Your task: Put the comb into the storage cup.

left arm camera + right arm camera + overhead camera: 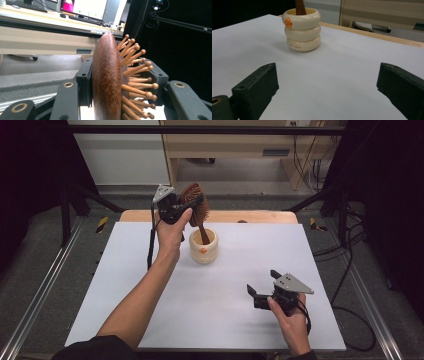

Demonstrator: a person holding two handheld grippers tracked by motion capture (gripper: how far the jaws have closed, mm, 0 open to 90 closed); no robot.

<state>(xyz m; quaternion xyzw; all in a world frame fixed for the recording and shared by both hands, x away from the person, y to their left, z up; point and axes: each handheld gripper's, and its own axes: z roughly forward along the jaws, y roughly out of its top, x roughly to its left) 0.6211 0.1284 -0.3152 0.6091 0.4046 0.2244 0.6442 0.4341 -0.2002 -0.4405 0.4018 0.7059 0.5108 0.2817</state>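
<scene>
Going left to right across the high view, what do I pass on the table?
Left claw gripping the wooden hairbrush → cream ringed cup with the brush handle standing in it → right claw, open, resting low on the white table.

I see my left gripper [192, 205] up high at the back of the white table [150, 285]. It is squeezing the brown hairbrush [195, 200] by its head. The brush handle points down into the cream cup [204, 249] with the little orange dot. My right gripper [262, 287] sits low near the front, well apart from the cup, jaws wide with nothing between them.
</scene>
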